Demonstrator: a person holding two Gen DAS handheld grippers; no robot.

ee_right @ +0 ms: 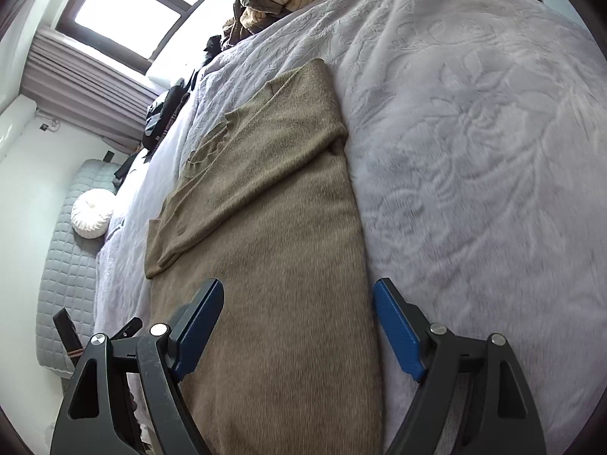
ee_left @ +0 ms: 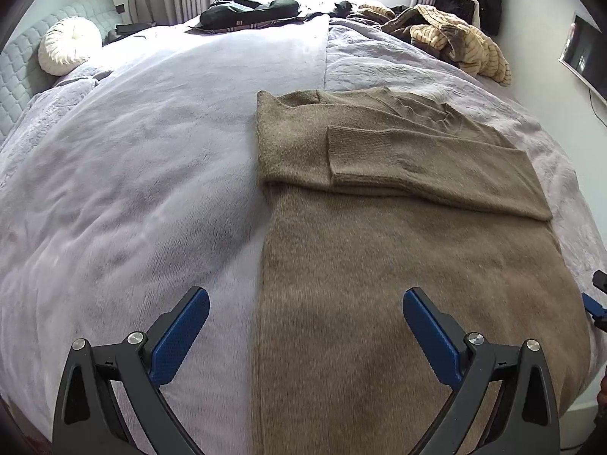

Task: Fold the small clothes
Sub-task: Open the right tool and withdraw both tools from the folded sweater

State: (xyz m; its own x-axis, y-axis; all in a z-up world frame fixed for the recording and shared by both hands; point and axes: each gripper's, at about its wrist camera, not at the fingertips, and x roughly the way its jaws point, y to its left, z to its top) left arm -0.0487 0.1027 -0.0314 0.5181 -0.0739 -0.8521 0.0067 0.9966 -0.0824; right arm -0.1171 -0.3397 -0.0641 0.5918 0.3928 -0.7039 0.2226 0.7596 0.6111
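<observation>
A brown knitted sweater (ee_left: 398, 250) lies flat on the bed as a long strip, both sleeves folded in across its chest. My left gripper (ee_left: 305, 303) hovers open above the sweater's left edge near the hem, nothing between its blue pads. In the right wrist view the same sweater (ee_right: 273, 227) runs away from me. My right gripper (ee_right: 297, 295) stands open over the sweater's right edge, its right finger (ee_right: 398, 330) above the blanket and nothing gripped. The tip of the right gripper (ee_left: 599, 303) shows at the right border of the left wrist view.
A pale lilac fleece blanket (ee_left: 132, 174) covers the bed. A tan striped garment heap (ee_left: 455, 41) and dark clothes (ee_left: 250, 11) lie at the far side by the window. A round white cushion (ee_left: 64, 45) rests by the padded headboard. A wall screen (ee_left: 588, 57) hangs at right.
</observation>
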